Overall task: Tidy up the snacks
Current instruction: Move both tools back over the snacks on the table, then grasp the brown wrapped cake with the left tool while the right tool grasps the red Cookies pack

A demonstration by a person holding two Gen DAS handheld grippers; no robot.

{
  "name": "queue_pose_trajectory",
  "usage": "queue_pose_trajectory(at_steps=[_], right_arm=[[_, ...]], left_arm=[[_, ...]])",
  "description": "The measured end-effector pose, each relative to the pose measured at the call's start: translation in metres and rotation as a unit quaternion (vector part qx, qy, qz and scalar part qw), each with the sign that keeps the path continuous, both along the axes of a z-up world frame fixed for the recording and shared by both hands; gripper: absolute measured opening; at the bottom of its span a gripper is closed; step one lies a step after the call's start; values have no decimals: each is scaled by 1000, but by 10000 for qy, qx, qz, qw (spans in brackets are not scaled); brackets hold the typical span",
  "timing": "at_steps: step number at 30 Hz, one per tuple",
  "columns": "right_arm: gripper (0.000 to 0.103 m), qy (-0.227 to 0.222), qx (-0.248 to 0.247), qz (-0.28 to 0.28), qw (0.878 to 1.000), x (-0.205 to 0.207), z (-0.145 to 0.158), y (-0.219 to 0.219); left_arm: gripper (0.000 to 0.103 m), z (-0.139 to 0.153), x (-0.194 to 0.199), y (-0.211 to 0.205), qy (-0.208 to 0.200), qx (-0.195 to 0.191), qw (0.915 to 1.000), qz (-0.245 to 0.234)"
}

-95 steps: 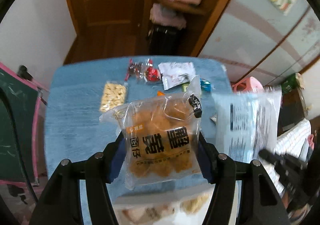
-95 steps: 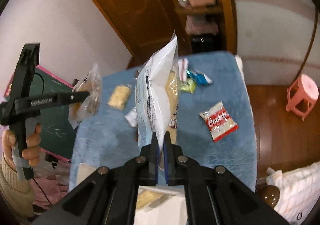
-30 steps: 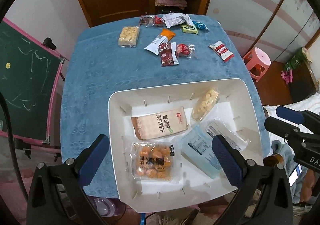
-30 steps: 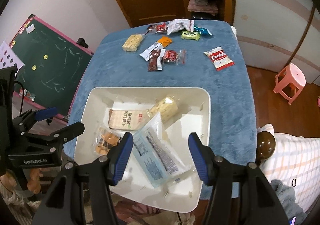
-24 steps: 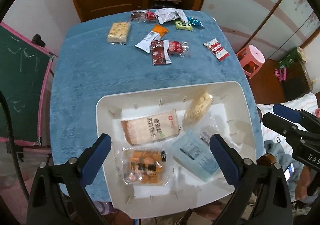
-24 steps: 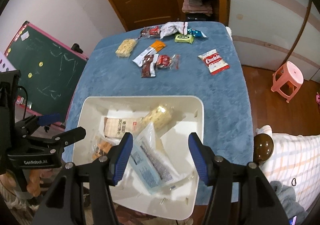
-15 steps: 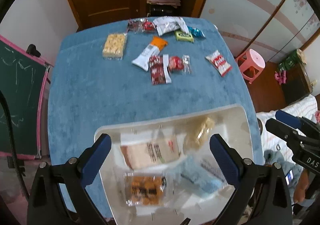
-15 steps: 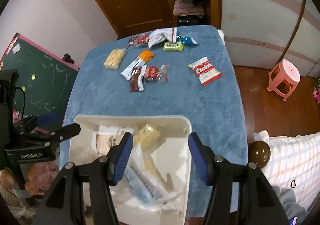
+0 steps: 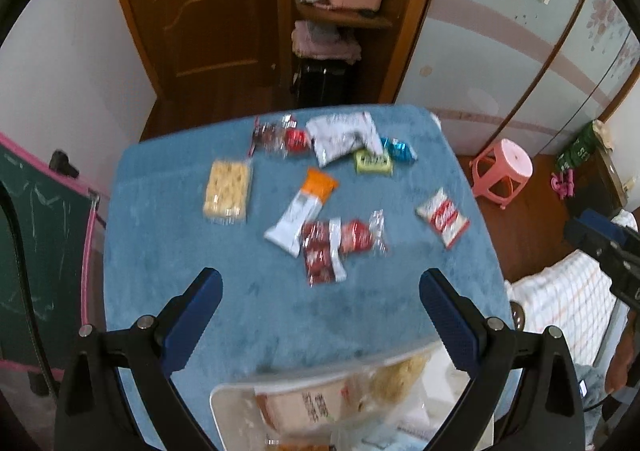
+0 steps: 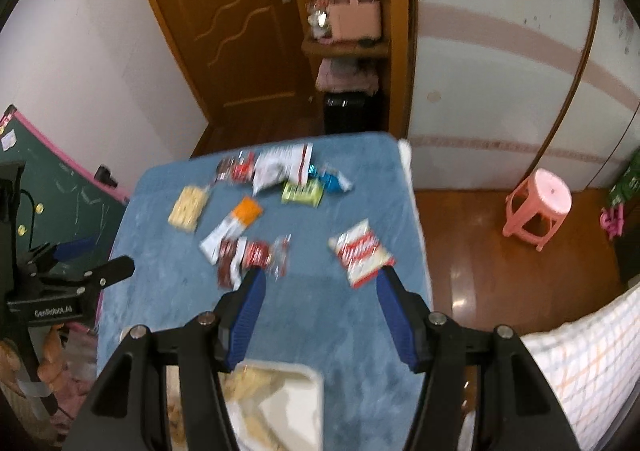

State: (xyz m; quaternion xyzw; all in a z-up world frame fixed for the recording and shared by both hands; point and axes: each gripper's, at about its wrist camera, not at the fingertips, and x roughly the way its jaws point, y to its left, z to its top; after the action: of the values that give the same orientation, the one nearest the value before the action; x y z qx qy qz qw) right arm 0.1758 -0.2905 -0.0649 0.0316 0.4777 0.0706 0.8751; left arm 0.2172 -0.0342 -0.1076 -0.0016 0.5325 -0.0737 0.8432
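Reaching for more loose snacks with both tools spread and empty.

I am hovering my left gripper [image 9: 320, 283] and right gripper [image 10: 318, 283] over the blue cloth table [image 9: 160, 235]; the crinkly red-and-white cookie packet [image 10: 362, 253] near the edge risks sliding off, missing the white plastic tray [image 10: 296, 403].

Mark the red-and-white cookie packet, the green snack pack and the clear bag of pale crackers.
Red-and-white cookie packet [image 10: 362, 253]: right wrist view, packet centre.
Green snack pack [image 9: 374, 161]: left wrist view, wrapper middle.
Clear bag of pale crackers [image 9: 227, 189]: left wrist view, bag centre.
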Motion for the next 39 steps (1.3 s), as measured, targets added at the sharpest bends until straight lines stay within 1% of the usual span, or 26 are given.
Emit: queue_pose_trajectory(at_steps=[2, 4, 7, 8, 10, 13, 14, 15, 16, 19, 21, 27, 31, 36, 37, 39], right_arm=[[58, -123, -92, -6, 9999, 12, 4, -1], [59, -175, -198, 4, 9997, 25, 2, -1], [59, -5, -315, -15, 9995, 50, -18, -4], [59, 123, -322, -30, 9994, 59, -29, -5], [59, 374, -328, -42, 9988, 75, -52, -8], [59, 744, -549, -13, 9957, 96, -94, -12], [59, 829, -616, 14, 9947, 99, -104, -13], [59, 929, -692, 36, 9933, 102, -116, -14], [59, 1046, -768, 77, 9915, 106, -130, -14], [59, 1267, -849, 272, 9879, 112, -158, -14], [59, 1372, -848, 386, 9862, 115, -174, -15], [59, 1593, -634, 421, 9843, 125, -203, -22], [59, 1651, -564, 470, 9835, 133, -213, -23], [59, 1698, -336, 721, 9823, 138, -219, -17], [59, 1691, -367, 783, 9818, 138, -220, -14], [59, 1651, -599, 943, 9799, 138, -223, -4]], left_arm=[[98, 3, 9, -3, -85, 30, 10000, -28], [98, 1, 18, -7, -128, 34, 9999, -66], [98, -15, 33, -12, -35, 43, 9999, -110], [98, -23, 39, -13, 44, 56, 9999, -110], [98, -43, 48, -14, 247, 56, 9996, -129], [97, -84, 63, -11, 694, 128, 9975, -50], [95, -96, 67, -10, 842, 160, 9963, -27], [87, -114, 72, -9, 1053, 170, 9943, -2], [83, -124, 74, -7, 1188, 161, 9928, 21], [83, -161, 81, 0, 1677, 8, 9857, 168], [83, -175, 80, 3, 1842, -96, 9826, 238], [83, -199, 82, 4, 2088, -239, 9771, 329], [82, -211, 86, 5, 2192, -363, 9740, 440], [83, -224, 85, 4, 2305, -463, 9705, 544], [82, -226, 83, 4, 2314, -473, 9701, 558], [83, -231, 81, 4, 2350, -503, 9688, 603]])
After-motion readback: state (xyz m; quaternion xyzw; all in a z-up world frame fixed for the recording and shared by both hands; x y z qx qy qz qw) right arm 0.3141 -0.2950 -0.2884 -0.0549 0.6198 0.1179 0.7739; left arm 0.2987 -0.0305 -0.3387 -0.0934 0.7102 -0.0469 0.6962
